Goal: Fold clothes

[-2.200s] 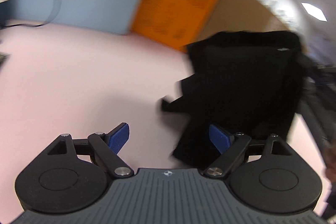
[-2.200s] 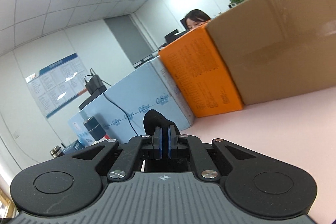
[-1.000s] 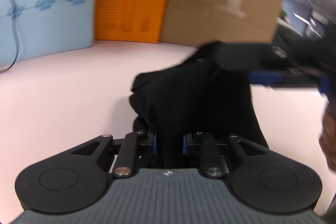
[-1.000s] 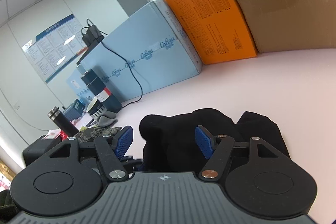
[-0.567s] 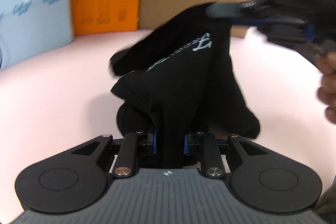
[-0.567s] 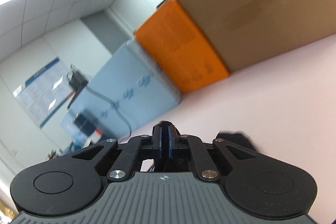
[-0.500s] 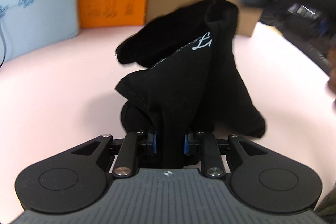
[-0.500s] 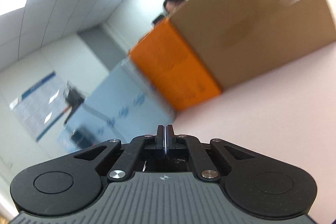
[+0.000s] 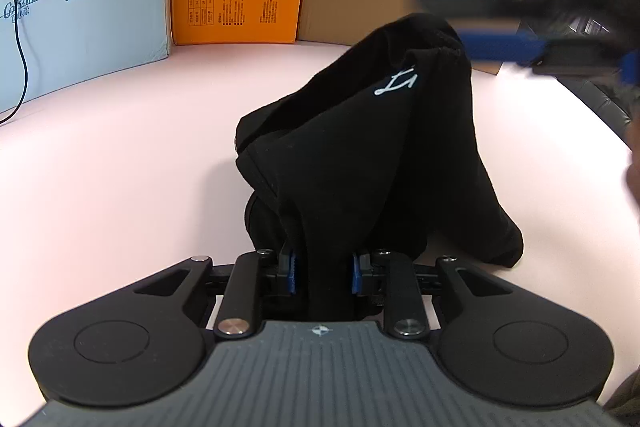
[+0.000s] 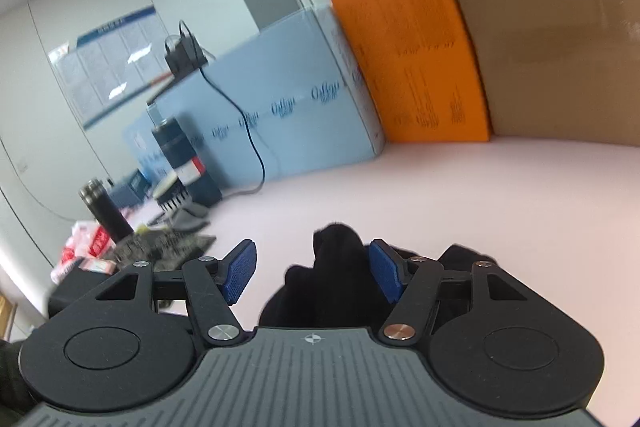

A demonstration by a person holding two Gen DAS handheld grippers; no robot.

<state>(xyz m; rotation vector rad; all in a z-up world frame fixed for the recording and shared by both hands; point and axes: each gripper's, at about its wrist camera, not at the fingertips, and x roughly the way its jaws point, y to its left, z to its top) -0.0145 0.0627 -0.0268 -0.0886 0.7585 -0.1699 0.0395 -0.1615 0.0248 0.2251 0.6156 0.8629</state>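
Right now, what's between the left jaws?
A bunched fold of the black garment fills the gap of the left gripper, pads pressed on it, seen in the left wrist view. The rest rises ahead as a peak over the pink table.

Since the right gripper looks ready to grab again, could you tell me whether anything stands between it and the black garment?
Nothing visible: the opening right gripper hangs directly over the black garment, pads apart.
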